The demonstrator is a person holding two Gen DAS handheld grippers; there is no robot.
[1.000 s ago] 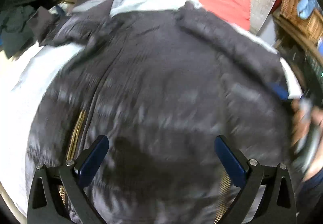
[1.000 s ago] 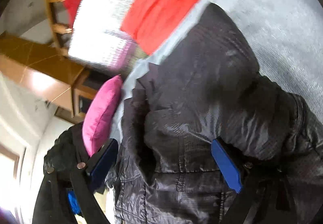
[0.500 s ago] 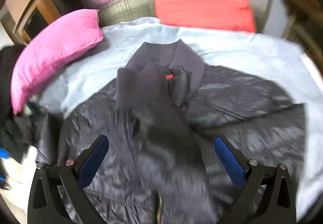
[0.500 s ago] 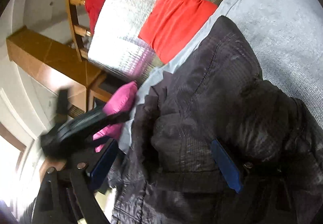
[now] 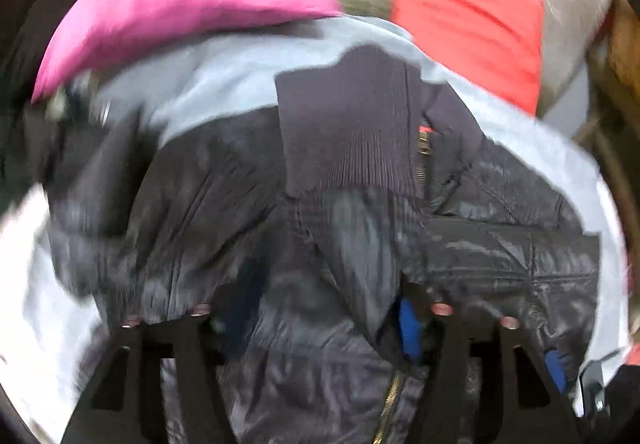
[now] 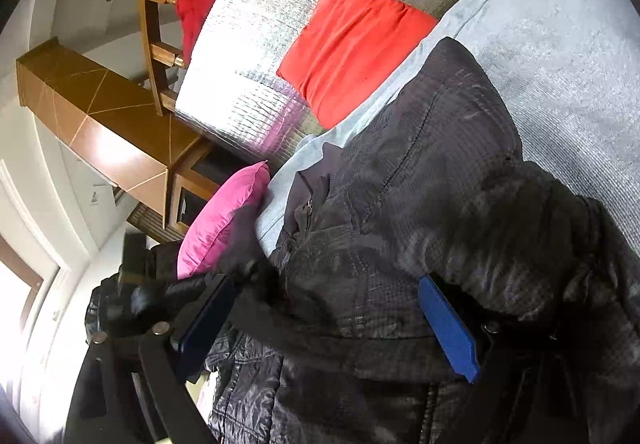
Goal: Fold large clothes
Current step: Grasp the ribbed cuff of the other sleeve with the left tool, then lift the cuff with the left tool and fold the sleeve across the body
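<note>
Now, left gripper [image 5: 320, 320]: fingers have just been narrowing, a hump of dark jacket [image 5: 360, 236] bulging between them; whether the pads press it, blur hides. Right gripper [image 6: 332, 328]: fingers wide, jacket fabric lying between them, pads apparently not clamped. Jacket spread on the pale-sheeted bed [image 6: 560, 43], ribbed collar [image 5: 344, 131] toward the pink pillow [image 5: 176, 3] and red pillow [image 5: 468, 15].

Risk, as I judge it: slick shell may slip a shallow pinch, or only the top layer gets caught, leaving the fold lopsided.

Versus half a second ago: left view sits nearer the collar, fingers closer together.
</note>
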